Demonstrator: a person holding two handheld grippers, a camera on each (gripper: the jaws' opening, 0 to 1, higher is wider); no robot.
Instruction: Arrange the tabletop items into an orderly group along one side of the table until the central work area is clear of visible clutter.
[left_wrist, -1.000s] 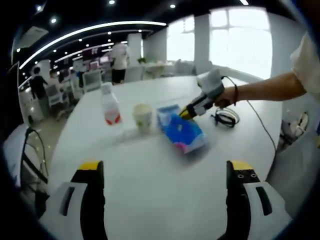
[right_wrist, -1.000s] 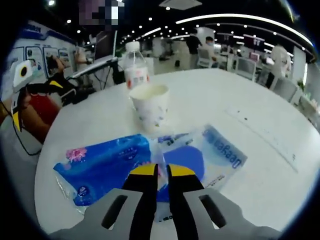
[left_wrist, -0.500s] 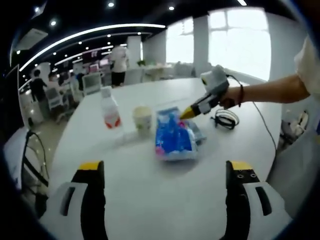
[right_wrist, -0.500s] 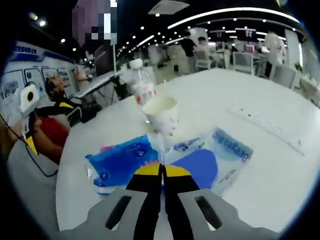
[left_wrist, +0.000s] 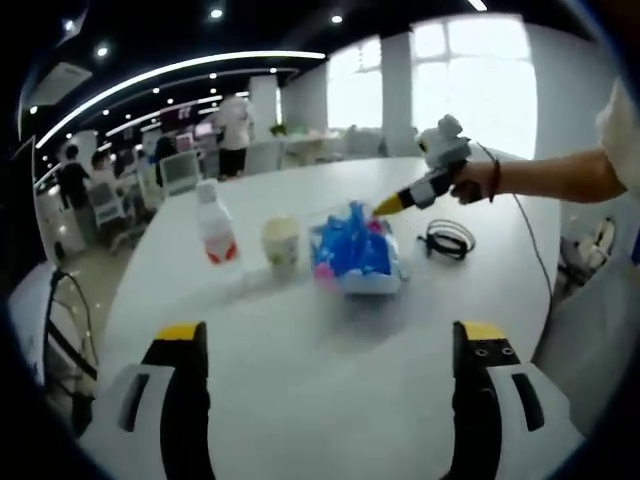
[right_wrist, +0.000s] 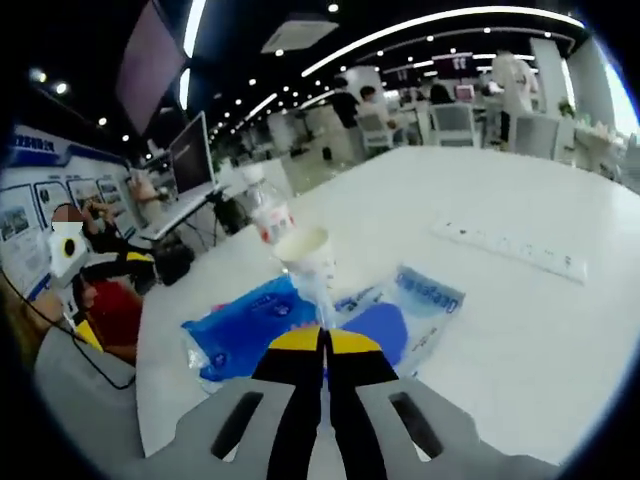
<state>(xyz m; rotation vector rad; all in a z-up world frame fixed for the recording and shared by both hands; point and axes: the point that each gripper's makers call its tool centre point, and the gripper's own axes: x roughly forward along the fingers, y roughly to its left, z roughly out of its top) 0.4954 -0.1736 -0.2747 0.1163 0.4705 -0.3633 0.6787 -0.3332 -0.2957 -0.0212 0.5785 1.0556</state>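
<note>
Lifted since a second ago, the blue tissue pack (left_wrist: 356, 257) now hangs bunched up from the right gripper (left_wrist: 386, 206), its far end raised off the white table (left_wrist: 320, 370) where before it lay flat. In the right gripper view that gripper (right_wrist: 323, 341) has its yellow-tipped jaws pressed together on a fold of the pack's clear wrapper, and the pack (right_wrist: 320, 322) spreads to both sides just beyond the tips. The left gripper (left_wrist: 325, 333) hovers low over the near part of the table, jaws spread wide with nothing between them, well apart from the pack.

Just left of the pack stands one paper cup (left_wrist: 282, 243), and further left one plastic bottle (left_wrist: 213, 224) with a red label; both are upright. In the right gripper view the cup (right_wrist: 305, 247) stands just beyond the pack and the bottle (right_wrist: 268, 212) behind it. One coiled black cable (left_wrist: 449, 239) lies to the right of the pack. One white power strip (right_wrist: 510, 250) lies further right on the table.
</note>
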